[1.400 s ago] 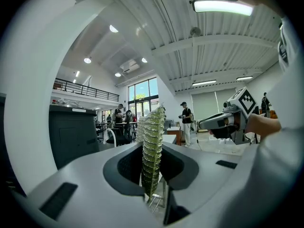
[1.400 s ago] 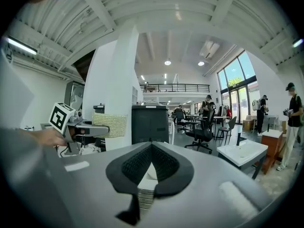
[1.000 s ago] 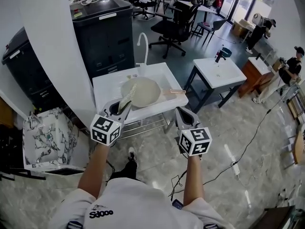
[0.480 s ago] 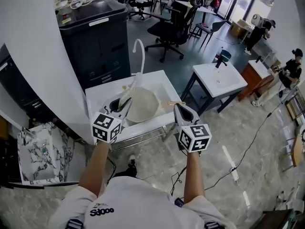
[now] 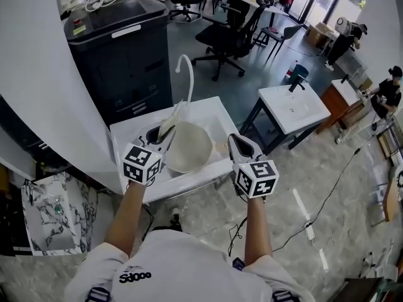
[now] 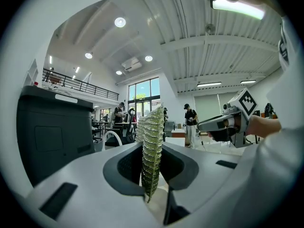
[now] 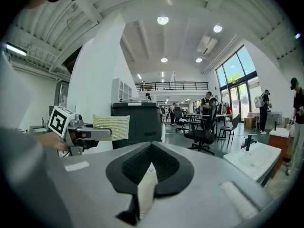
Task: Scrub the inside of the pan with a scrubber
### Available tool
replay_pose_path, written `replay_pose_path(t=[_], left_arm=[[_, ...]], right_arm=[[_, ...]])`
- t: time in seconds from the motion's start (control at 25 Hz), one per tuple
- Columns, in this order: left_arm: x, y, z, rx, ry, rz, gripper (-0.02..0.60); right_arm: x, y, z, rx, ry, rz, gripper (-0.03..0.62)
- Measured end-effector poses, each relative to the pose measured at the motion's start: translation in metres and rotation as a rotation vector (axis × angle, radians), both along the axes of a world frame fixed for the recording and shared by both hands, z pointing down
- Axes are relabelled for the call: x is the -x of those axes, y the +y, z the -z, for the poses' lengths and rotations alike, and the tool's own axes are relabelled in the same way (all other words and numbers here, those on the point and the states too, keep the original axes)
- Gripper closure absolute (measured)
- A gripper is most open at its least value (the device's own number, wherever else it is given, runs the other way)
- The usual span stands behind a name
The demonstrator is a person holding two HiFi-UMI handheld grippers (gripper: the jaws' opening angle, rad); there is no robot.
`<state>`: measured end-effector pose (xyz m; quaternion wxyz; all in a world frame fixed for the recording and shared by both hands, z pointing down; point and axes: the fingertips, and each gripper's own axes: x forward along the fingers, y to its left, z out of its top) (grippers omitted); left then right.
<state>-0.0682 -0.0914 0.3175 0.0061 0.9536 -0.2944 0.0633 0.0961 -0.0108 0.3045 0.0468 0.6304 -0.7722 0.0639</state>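
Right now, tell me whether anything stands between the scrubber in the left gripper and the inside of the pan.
Nothing visible does. The left gripper is shut on the scrubber, held over the left rim of the pan; its bowl lies open in the sink, seemingly empty.

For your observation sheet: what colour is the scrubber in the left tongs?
The scrubber is pale yellow-green; seen best in the left gripper view.

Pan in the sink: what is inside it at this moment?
The pan looks pale and bare inside, as far as it shows. The scrubber clamped in the left gripper covers its left edge; the right gripper hides much of the handle.
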Motion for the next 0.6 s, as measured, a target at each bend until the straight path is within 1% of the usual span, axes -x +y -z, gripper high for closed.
replay_pose_path(t=[0.2,0.32,0.4,0.6], left_arm=[[-0.012,-0.032,0.0,0.0,0.005,-0.012,0.515],[-0.02,-0.044,-0.009,0.002,-0.009,-0.033,0.515],[-0.024,-0.054,-0.017,0.014,-0.015,-0.042,0.515],[-0.028,-0.083,-0.029,0.045,-0.024,-0.03,0.514]], right_arm=[[-0.005,-0.029,0.0,0.011,0.014,-0.006,0.585],[-0.006,-0.043,0.002,0.013,0.004,-0.006,0.585],[-0.006,-0.055,0.001,0.018,0.007,-0.003,0.585],[-0.013,-0.082,-0.011,0.047,0.019,-0.022,0.585]])
